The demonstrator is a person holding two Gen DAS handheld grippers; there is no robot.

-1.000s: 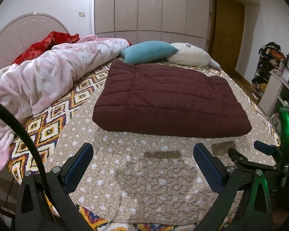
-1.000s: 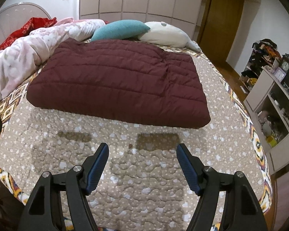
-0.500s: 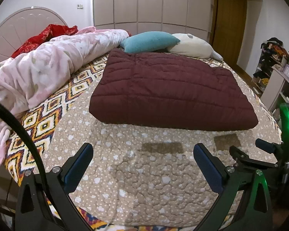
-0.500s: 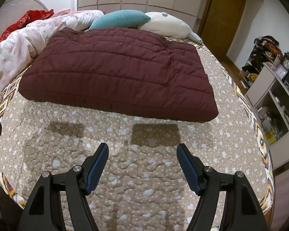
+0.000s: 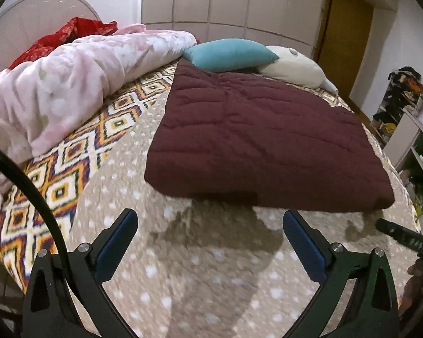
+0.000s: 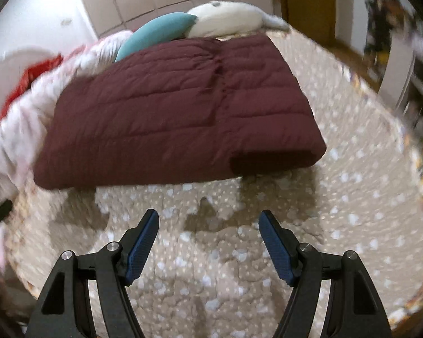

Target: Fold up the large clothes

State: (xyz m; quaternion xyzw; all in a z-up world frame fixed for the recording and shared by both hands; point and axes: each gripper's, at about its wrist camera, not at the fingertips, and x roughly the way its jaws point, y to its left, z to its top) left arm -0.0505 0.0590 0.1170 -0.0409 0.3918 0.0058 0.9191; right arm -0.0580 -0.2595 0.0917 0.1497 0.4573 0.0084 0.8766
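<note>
A large maroon quilted coat [image 5: 256, 140] lies folded flat as a thick rectangle on the bed; it also shows in the right wrist view [image 6: 177, 112]. My left gripper [image 5: 210, 222] is open and empty, low over the bedspread just short of the coat's near edge. My right gripper [image 6: 208, 219] is open and empty, a little short of the coat's near edge, toward its right end. A part of the right gripper [image 5: 403, 236] shows at the left wrist view's right edge.
The bed has a beige dotted quilt [image 5: 200, 267] with a diamond-patterned border [image 5: 70, 166]. A pink duvet [image 5: 70, 84] lies along the left. A teal pillow [image 5: 228, 55] and a white plush [image 5: 293, 69] sit behind the coat. Shelves [image 5: 414, 146] stand at the right.
Both grippers have moved forward and lower toward the coat's near edge. The right gripper has also tilted, and its view is blurred. The coat has not moved.
</note>
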